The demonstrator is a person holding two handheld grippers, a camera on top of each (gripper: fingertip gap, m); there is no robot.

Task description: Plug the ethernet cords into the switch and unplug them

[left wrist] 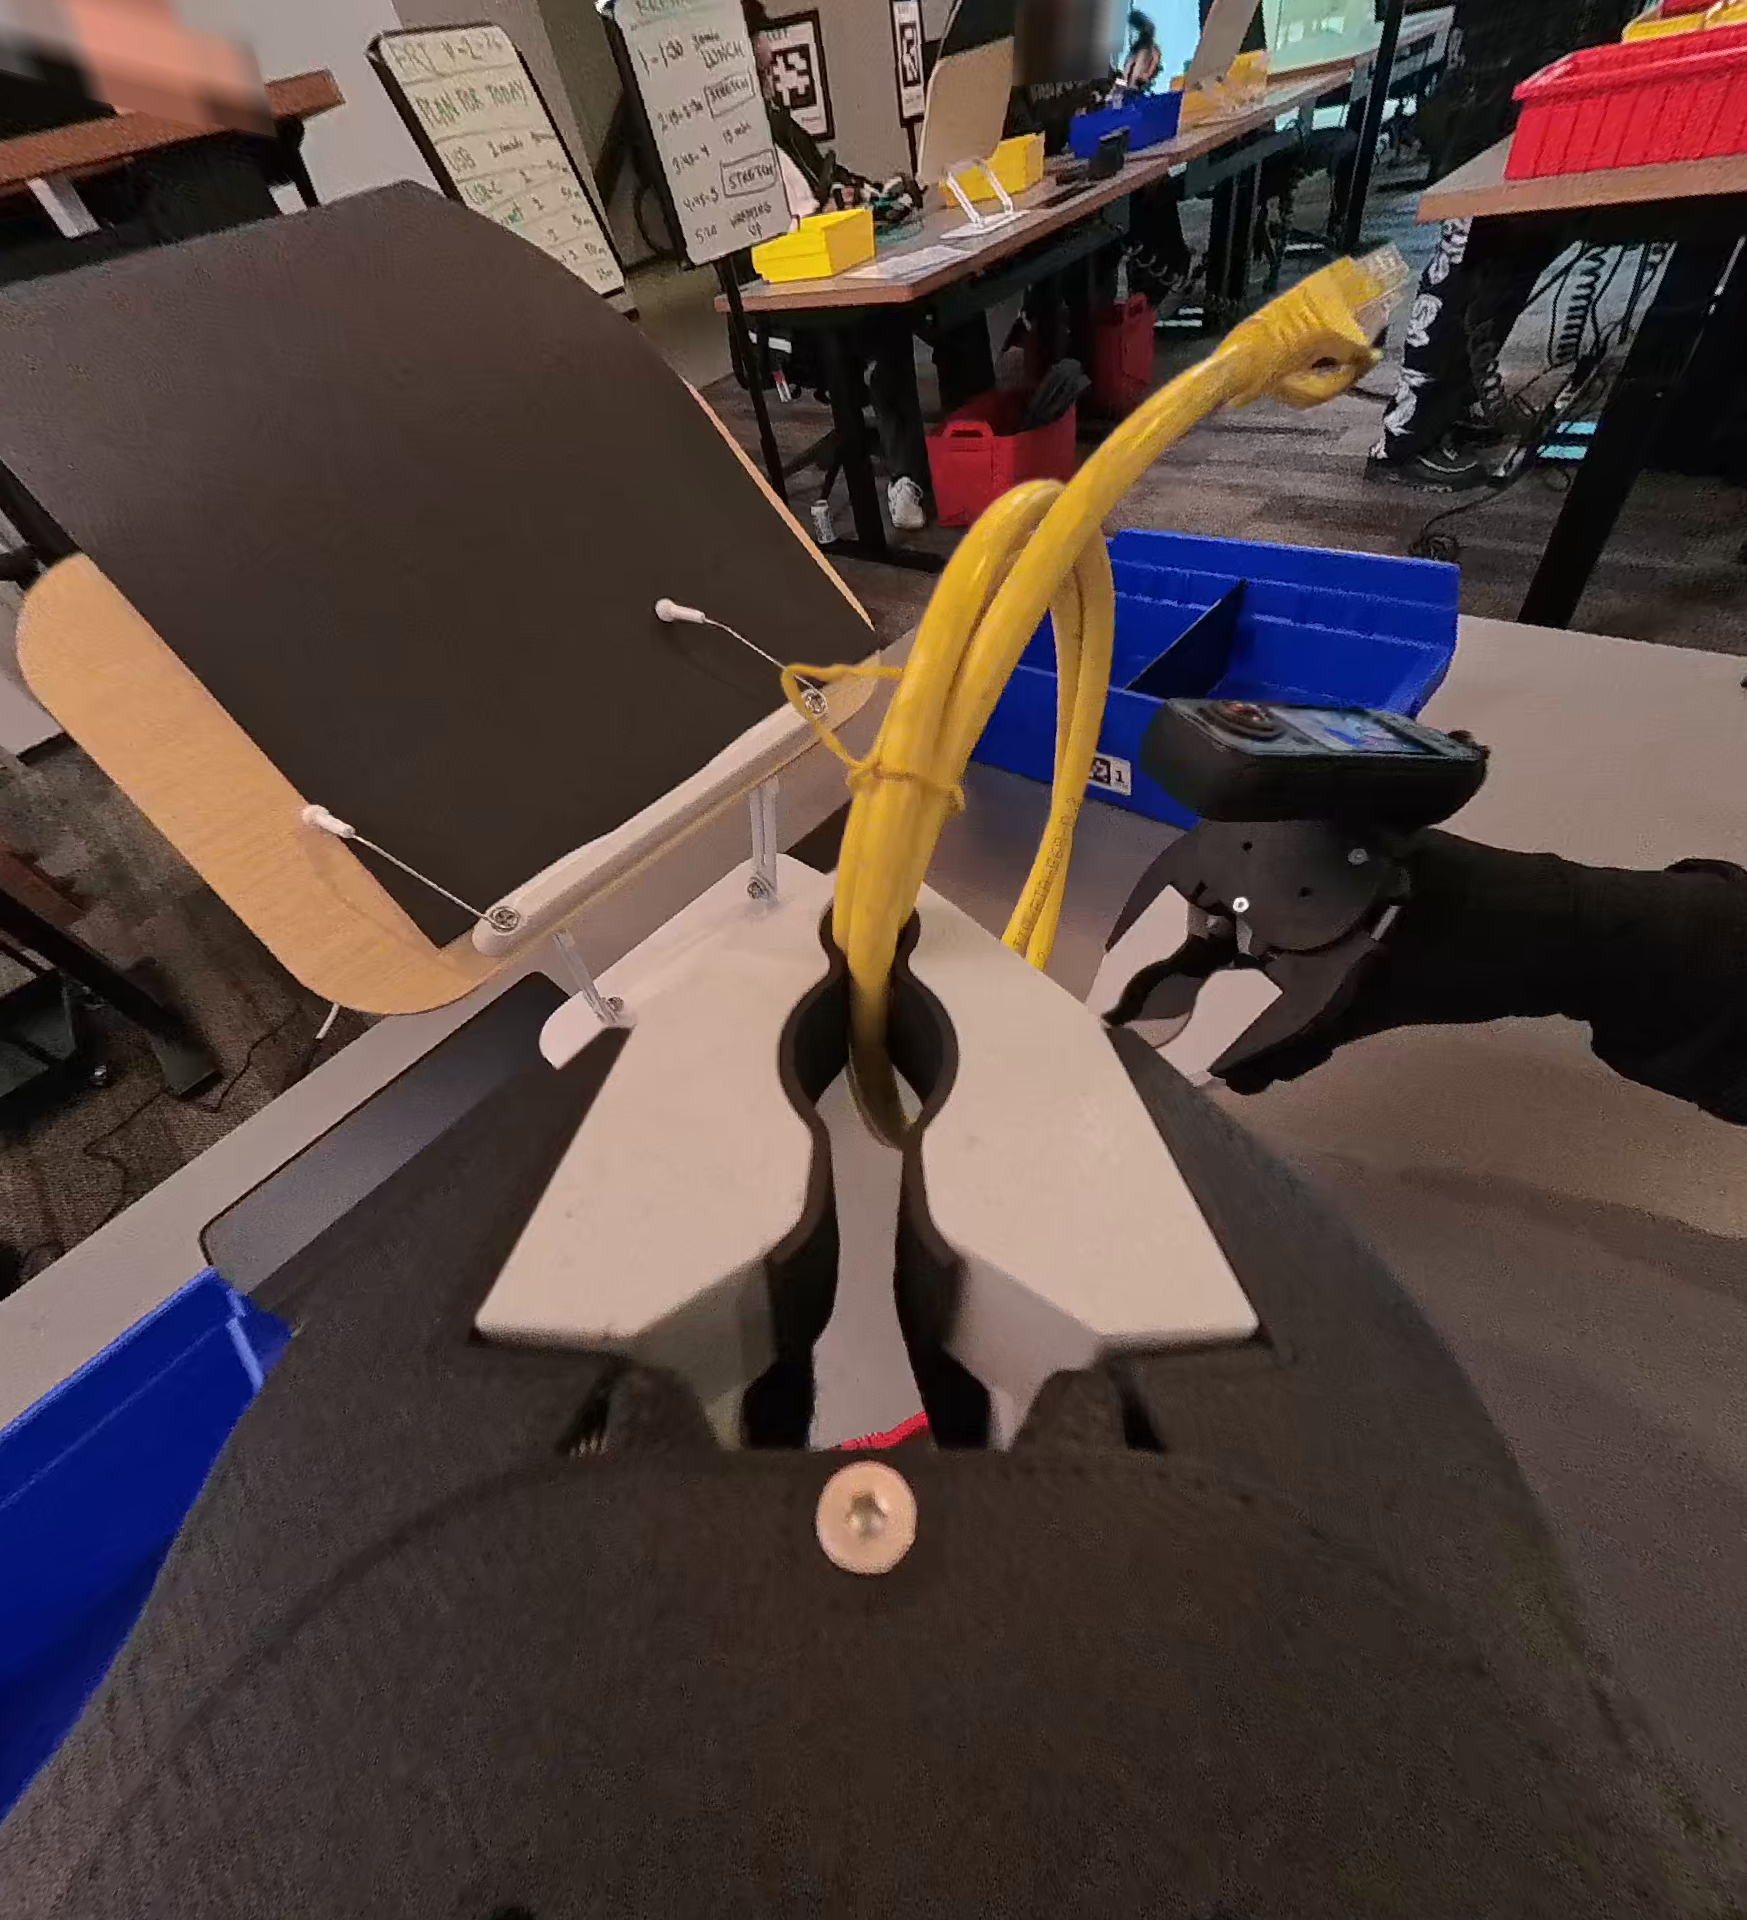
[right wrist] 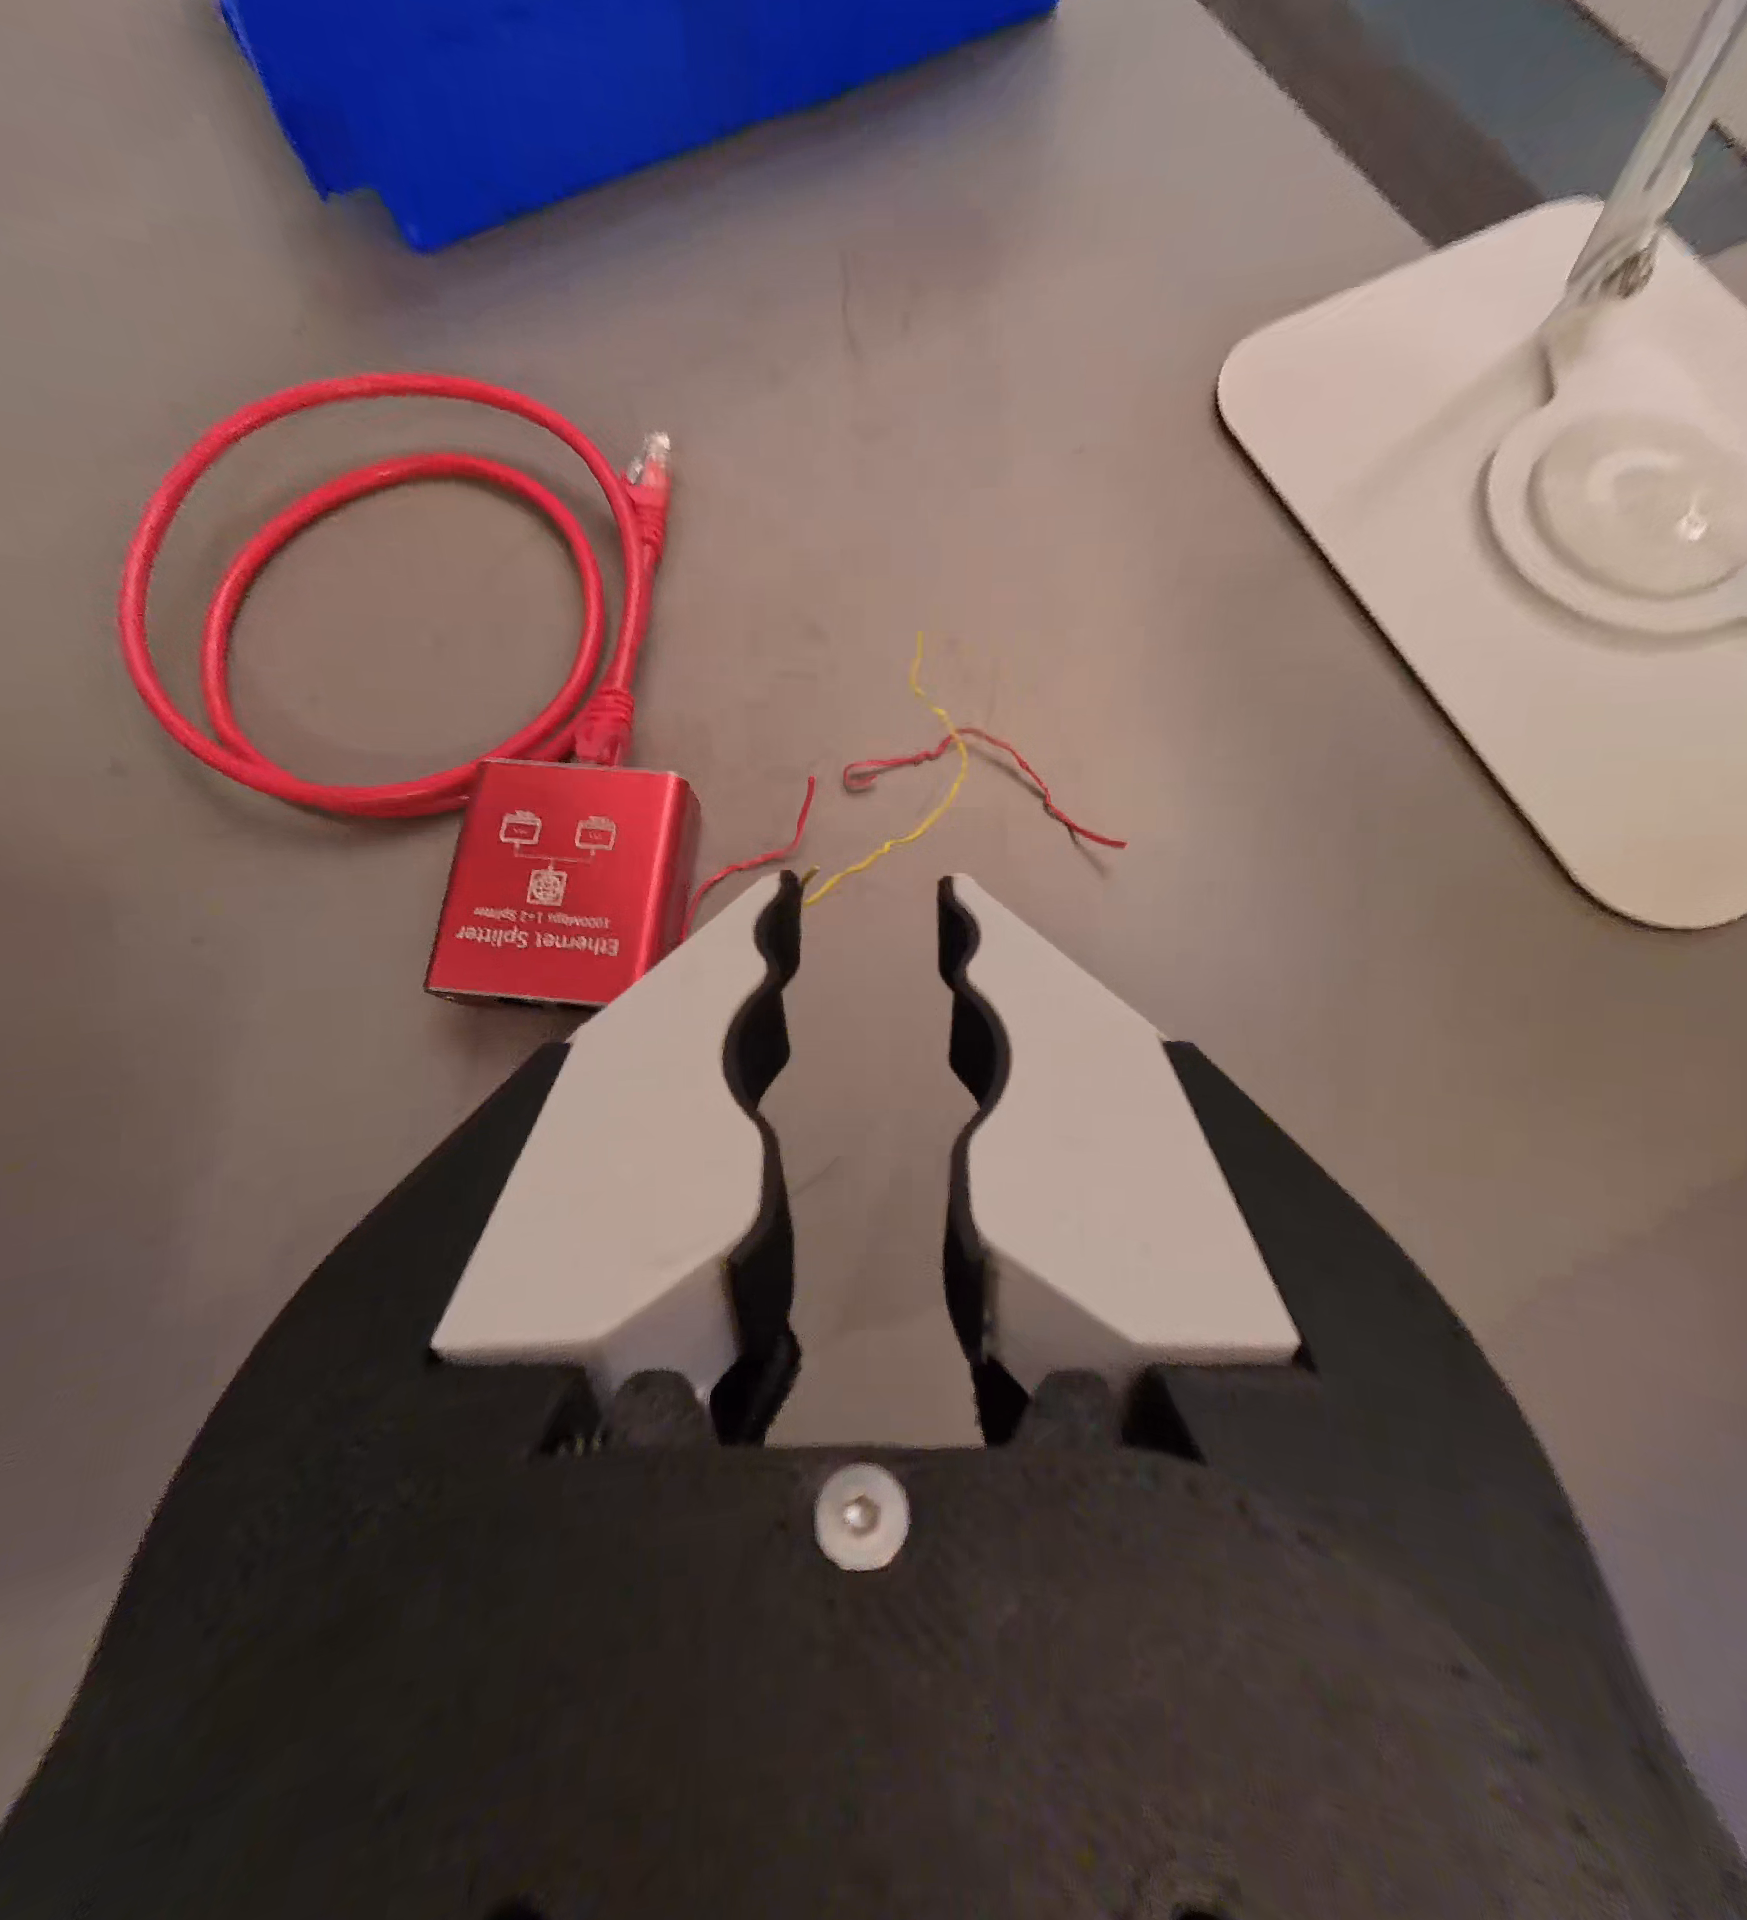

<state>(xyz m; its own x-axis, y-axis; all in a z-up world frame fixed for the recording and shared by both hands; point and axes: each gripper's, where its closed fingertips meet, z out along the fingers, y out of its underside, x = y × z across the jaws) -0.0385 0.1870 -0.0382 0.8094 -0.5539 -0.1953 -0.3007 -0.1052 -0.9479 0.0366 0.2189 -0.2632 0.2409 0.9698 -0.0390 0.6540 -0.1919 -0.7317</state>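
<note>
My left gripper (left wrist: 874, 920) is shut on a bundled yellow ethernet cord (left wrist: 962, 665), held up above the table. The cord's plug (left wrist: 1352, 301) points up and to the right, and a yellow twist tie binds the loops. My right gripper (right wrist: 869, 883) is open and empty, low over the grey table. It also shows in the left wrist view (left wrist: 1160, 1023), held by a black-gloved hand. A red switch box (right wrist: 562, 888) lies just left of its left fingertip. A red ethernet cord (right wrist: 370, 603) is plugged into the box's far side; its free plug (right wrist: 649, 468) lies on the table.
Loose red and yellow twist ties (right wrist: 952, 769) lie ahead of the right gripper. A white stand base (right wrist: 1451, 499) sits at right, carrying a tilted dark board (left wrist: 360, 499). A blue bin (left wrist: 1284, 644) stands behind, another (left wrist: 48, 1579) at the near left. Some 25 centimeters of space lies between my two pairs of fingers.
</note>
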